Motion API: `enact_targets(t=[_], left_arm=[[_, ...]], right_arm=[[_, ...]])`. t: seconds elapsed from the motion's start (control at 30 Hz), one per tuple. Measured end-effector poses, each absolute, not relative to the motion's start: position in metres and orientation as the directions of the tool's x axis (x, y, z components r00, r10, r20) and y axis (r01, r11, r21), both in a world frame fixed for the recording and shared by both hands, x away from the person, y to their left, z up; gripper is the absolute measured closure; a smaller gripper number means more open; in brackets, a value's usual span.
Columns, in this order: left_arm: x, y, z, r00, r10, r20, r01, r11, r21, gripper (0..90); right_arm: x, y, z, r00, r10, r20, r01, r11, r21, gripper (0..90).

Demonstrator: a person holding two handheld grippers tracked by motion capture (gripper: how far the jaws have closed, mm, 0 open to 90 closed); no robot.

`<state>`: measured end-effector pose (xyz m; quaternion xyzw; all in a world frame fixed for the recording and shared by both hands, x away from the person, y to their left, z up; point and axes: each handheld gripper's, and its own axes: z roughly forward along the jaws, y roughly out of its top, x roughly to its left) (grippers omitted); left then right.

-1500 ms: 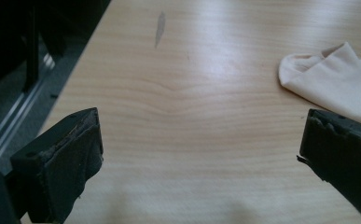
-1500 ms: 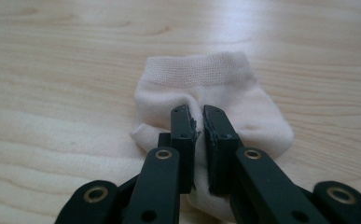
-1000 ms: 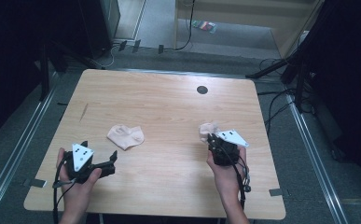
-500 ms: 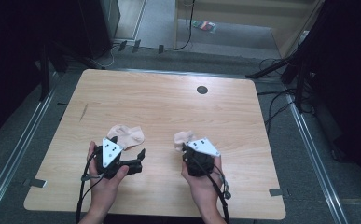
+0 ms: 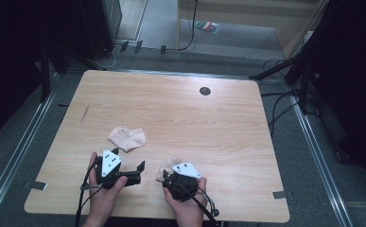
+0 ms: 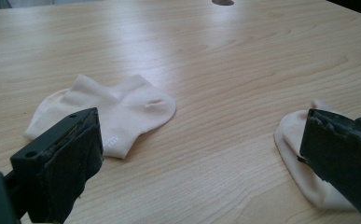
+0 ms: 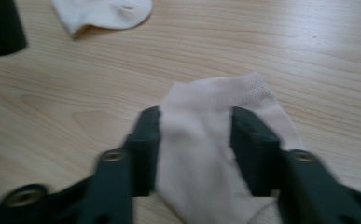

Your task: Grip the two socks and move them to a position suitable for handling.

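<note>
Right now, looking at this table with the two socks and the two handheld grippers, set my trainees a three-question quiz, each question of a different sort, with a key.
1. True or false: the left gripper holds a sock.
2. Which sock lies between the right gripper's jaws: A, the flat sock farther up the table; B, the near sock?
3. Fill in: a dark round ____ sits in the table near its far edge.

Key: 1 false, its jaws stand open and empty. 2 B. 3 hole.
</note>
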<state>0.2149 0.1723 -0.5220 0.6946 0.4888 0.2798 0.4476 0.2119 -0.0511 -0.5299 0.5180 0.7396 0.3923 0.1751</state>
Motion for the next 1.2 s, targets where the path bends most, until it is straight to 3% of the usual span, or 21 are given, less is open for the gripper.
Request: enact_targets(t=[0.07,0.23,0.47,0.5,0.6,0.8,1.03,1.2], left_arm=[[0.216,0.175,-0.522,0.359,0.932,-0.052,0.429,-0.115,0.896,0.0],[0.218,0.179,-0.524,0.358,0.931,-0.067,0.438,-0.104,0.893,0.0],[0.219,0.173,-0.530,0.383,0.920,-0.080,0.460,-0.114,0.881,0.0],[0.219,0.172,-0.530,0.387,0.919,-0.082,0.461,-0.115,0.880,0.0],[0.219,0.172,-0.531,0.387,0.919,-0.079,0.462,-0.119,0.879,0.0],[0.220,0.174,-0.532,0.388,0.918,-0.084,0.469,-0.118,0.875,0.0],[0.221,0.174,-0.533,0.382,0.920,-0.090,0.483,-0.115,0.868,0.0],[0.221,0.173,-0.534,0.385,0.919,-0.085,0.485,-0.123,0.866,0.0]], right_arm=[[0.221,-0.073,-0.514,-0.413,0.891,0.191,0.596,0.106,0.796,49.1],[0.250,-0.110,-0.508,-0.511,0.843,0.171,0.556,0.172,0.813,55.6],[0.268,-0.104,-0.521,-0.649,0.746,0.150,0.528,0.300,0.794,58.9],[0.274,-0.098,-0.527,-0.673,0.731,0.118,0.505,0.336,0.795,54.0],[0.281,-0.092,-0.534,-0.695,0.711,0.109,0.514,0.385,0.767,48.3],[0.279,-0.092,-0.536,-0.711,0.697,0.091,0.494,0.403,0.771,53.9],[0.274,-0.095,-0.545,-0.735,0.671,0.097,0.510,0.454,0.731,54.0],[0.265,-0.094,-0.541,-0.734,0.679,0.031,0.465,0.468,0.752,64.8]])
